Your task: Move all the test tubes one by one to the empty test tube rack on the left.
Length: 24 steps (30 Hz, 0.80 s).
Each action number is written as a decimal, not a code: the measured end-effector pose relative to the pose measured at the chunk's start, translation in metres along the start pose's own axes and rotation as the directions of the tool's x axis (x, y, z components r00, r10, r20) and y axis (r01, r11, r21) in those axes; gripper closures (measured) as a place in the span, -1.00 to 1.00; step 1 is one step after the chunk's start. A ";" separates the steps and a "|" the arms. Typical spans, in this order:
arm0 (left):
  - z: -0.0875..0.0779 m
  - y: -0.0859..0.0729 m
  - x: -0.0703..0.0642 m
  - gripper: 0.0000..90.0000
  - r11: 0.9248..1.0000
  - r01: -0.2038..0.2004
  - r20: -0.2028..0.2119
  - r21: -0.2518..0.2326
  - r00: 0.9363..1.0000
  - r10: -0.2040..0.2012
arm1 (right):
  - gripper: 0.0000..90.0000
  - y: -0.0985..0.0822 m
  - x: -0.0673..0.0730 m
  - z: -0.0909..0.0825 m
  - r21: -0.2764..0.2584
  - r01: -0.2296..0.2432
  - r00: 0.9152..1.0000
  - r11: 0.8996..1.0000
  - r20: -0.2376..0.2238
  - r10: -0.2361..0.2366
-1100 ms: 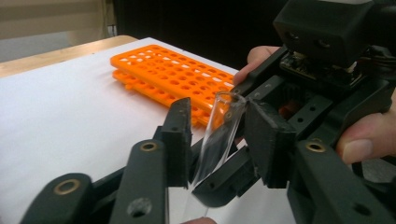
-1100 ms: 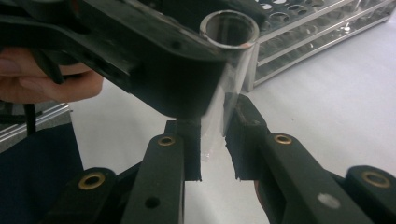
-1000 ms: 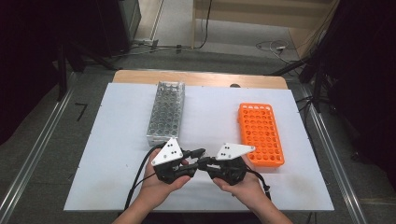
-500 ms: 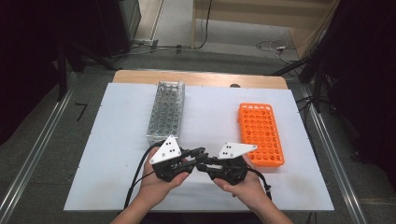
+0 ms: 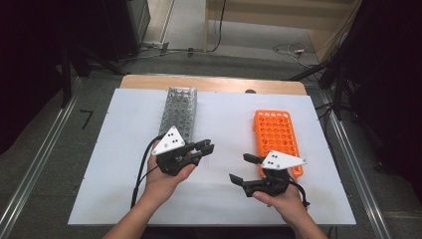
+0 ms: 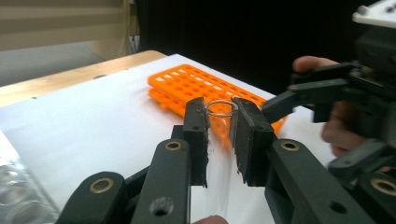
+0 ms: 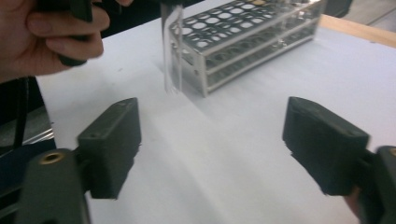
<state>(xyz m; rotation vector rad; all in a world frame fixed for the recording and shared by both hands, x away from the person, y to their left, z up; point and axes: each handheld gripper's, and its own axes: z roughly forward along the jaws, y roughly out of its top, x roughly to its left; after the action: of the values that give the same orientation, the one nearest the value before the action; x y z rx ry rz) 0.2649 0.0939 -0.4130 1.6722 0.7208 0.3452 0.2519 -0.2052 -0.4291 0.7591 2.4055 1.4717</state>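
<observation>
the wooden bench (image 5: 149,82) is covered by a large white rectangular sheet (image 5: 124,149), which carries all items. at the left rear of the sheet stands a clear plastic test-tube rack (image 5: 178,112) with rows of round holes, its long side running away from the person. at the right stands an orange plastic test-tube rack (image 5: 276,137) of the same format, well apart from the clear one. the left gripper (image 5: 205,148), held in the person's left hand (image 5: 166,181), sits just in front of the clear rack and points toward the middle of the sheet. its jaws are clamped on a clear glass test tube (image 6: 219,154), which stands upright between the pads with its open rim at the level of the pad tops; in the right gripper view the tube's lower end hangs above the sheet, just beside the near corner of the clear rack. the right gripper (image 5: 244,168), held in the person's right hand (image 5: 283,199), lies near the front end of the orange rack, apart from the left gripper. its jaws have just been opening and now stand wide apart, with nothing between them.
</observation>
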 end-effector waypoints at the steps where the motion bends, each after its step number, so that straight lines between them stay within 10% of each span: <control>1: 0.000 0.002 0.004 0.67 1.000 0.006 -0.008 -0.004 1.000 -0.006 | -0.69 -0.002 -0.003 -0.004 0.001 -0.004 1.000 1.000 0.004 0.004; 11: 0.004 0.022 0.051 0.67 0.999 0.023 -0.124 -0.033 0.992 -0.027 | -0.92 -0.024 -0.028 -0.043 -0.013 -0.030 0.998 0.999 0.056 0.031; 24: 0.038 0.035 0.111 0.67 0.996 0.046 -0.284 -0.072 0.957 -0.065 | -0.92 -0.044 -0.053 -0.061 -0.008 -0.079 0.992 0.997 0.100 0.080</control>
<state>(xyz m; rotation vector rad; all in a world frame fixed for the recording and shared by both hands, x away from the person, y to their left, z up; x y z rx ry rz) 0.3817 0.1311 -0.4056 1.5538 0.9594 0.5726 0.2562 -0.2962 -0.4429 0.9156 2.3222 1.4304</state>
